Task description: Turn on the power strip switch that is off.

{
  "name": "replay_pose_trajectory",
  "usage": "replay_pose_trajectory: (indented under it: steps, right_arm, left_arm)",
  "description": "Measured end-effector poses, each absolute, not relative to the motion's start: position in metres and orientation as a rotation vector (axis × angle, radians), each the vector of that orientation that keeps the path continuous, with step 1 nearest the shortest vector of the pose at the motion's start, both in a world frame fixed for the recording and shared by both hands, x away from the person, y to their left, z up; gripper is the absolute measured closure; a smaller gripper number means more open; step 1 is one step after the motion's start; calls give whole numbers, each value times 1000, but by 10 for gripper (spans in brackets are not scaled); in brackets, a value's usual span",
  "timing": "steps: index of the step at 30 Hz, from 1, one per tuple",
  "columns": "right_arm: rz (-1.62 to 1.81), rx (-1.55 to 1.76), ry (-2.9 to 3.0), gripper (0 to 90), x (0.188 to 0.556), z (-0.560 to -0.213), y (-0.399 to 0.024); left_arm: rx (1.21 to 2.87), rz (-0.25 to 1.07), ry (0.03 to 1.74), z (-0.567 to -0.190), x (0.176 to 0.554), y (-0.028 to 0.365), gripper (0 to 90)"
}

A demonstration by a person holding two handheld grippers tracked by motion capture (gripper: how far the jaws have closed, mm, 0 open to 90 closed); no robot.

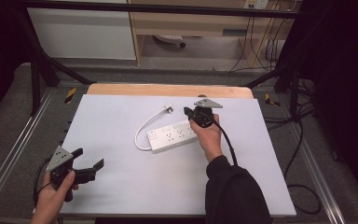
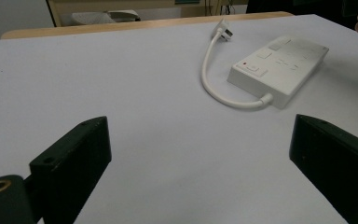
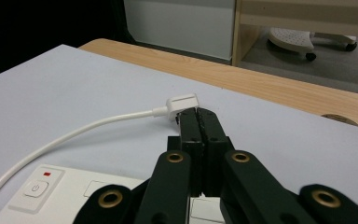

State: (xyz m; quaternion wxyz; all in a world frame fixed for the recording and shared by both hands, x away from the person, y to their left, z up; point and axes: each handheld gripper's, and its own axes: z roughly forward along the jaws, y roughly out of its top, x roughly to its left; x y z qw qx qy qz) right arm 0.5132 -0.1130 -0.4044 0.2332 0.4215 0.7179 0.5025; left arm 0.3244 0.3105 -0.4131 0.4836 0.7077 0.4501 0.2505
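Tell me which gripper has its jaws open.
The left gripper, near the table's front-left corner: its jaws stand wide apart. The right gripper, above the power strip, is shut.

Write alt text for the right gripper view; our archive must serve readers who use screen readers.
The right gripper, jaws shut together, points at a white plug lying on a pale table. The plug's cord curves back to a white power strip beneath the gripper.

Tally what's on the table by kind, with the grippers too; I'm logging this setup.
Power strips: 1, white power strip with its cable and plug
Grippers: 2, left gripper, right gripper
Total: 3
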Motion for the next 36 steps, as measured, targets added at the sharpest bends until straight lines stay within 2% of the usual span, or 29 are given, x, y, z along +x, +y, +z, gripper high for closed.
replay_pose_trajectory:
  steps: [36]
  right_arm:
    - [1334,1214,2041,900,518,-428,-94]
  left_arm:
    - [1729,610,1094,-413,325,310,53]
